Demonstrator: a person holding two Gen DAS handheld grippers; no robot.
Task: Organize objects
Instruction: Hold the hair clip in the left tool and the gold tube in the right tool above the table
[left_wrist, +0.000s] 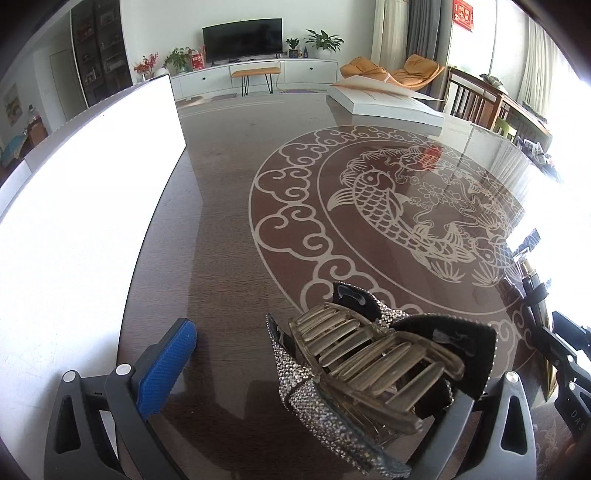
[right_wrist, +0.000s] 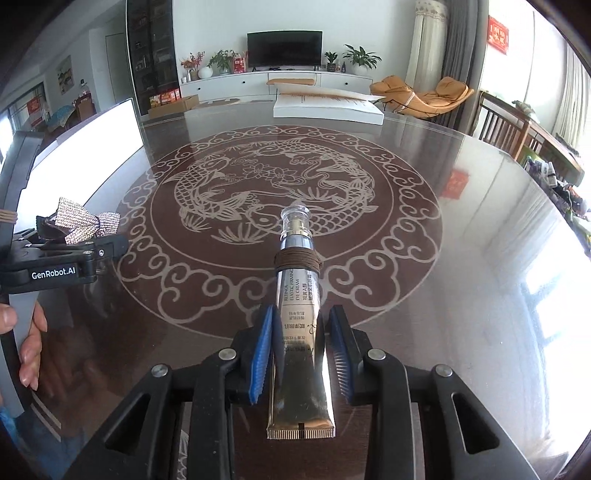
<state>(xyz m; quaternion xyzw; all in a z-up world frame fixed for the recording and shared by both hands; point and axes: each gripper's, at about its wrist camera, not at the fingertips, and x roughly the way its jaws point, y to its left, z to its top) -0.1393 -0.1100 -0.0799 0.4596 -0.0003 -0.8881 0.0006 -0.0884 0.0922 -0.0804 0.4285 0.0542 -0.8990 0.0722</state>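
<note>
Risk: hair claw (left_wrist: 373, 373) leans only on one pad of the spread left gripper (left_wrist: 325, 373); may drop onto table (left_wrist: 229, 229). Right gripper (right_wrist: 300, 354) clamps eye-cream tube (right_wrist: 300, 332); glossy, may slide.

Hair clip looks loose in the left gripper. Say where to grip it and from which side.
Probably grip the hair clip mid-body across its ribbed comb, closing from both long sides: its bars are parallel, whereas the rhinestone bow flares unevenly.
</note>
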